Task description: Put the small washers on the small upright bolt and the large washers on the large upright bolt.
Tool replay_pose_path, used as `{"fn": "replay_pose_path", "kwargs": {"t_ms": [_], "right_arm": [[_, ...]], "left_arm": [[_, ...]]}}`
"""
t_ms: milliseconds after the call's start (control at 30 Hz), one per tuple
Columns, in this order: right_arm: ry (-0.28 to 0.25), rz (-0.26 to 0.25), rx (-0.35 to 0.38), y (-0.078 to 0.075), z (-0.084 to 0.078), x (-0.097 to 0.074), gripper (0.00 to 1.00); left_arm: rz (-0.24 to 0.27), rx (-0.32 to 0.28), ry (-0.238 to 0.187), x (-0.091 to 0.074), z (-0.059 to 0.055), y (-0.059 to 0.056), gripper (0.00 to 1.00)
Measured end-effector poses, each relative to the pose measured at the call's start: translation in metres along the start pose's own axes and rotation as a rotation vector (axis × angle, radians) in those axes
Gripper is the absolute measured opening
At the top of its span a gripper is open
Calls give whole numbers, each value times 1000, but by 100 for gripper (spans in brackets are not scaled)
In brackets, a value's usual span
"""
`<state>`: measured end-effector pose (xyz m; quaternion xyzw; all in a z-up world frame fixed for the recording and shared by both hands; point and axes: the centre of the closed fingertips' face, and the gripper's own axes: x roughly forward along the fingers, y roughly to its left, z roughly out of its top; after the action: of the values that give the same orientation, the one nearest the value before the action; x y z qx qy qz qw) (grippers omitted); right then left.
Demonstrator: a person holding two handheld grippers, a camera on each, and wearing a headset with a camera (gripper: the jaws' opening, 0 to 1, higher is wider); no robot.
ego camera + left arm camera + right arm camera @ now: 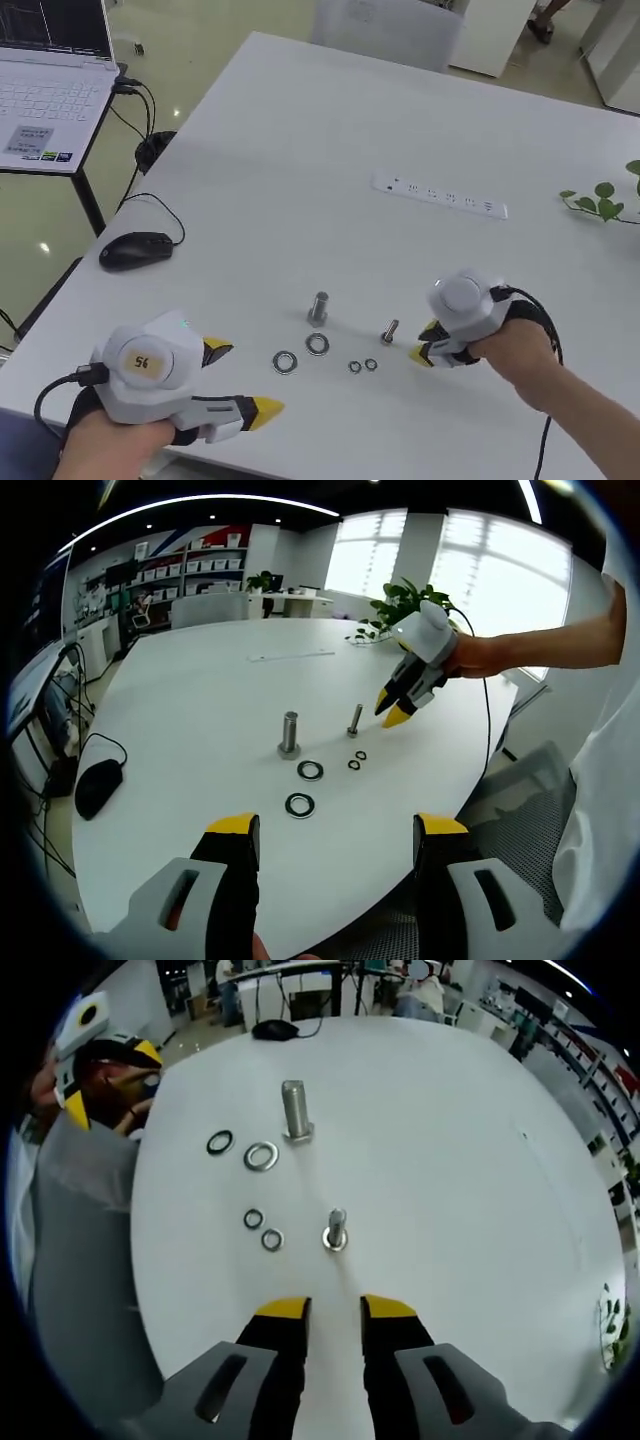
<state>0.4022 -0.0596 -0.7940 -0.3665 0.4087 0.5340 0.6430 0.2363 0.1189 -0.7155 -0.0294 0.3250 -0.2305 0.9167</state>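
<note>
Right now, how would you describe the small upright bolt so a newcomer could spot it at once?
On the white table, a cluster of metal hardware sits near the front edge. The small upright bolt is its rightmost piece in the head view, just ahead of the right gripper. It is shorter and thinner than the large upright bolt, and stands while the washers lie flat.

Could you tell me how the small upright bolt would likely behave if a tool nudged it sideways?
The small upright bolt stands free on its head, tall for that narrow base, so it would probably tip. It looks like bare metal on the smooth white table, so it might slide first. Once down, it could roll.
</note>
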Motion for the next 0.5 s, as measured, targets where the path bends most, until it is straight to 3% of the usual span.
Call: {"fn": "replay_pose_path", "kwargs": {"t_ms": [267, 500], "right_arm": [[20, 22, 22, 19, -21, 1, 20], [8, 55, 2, 42, -21, 6, 20]], "left_arm": [[-2, 2, -5, -1, 0, -3, 61], [-8, 0, -2, 0, -3, -7, 61]]}}
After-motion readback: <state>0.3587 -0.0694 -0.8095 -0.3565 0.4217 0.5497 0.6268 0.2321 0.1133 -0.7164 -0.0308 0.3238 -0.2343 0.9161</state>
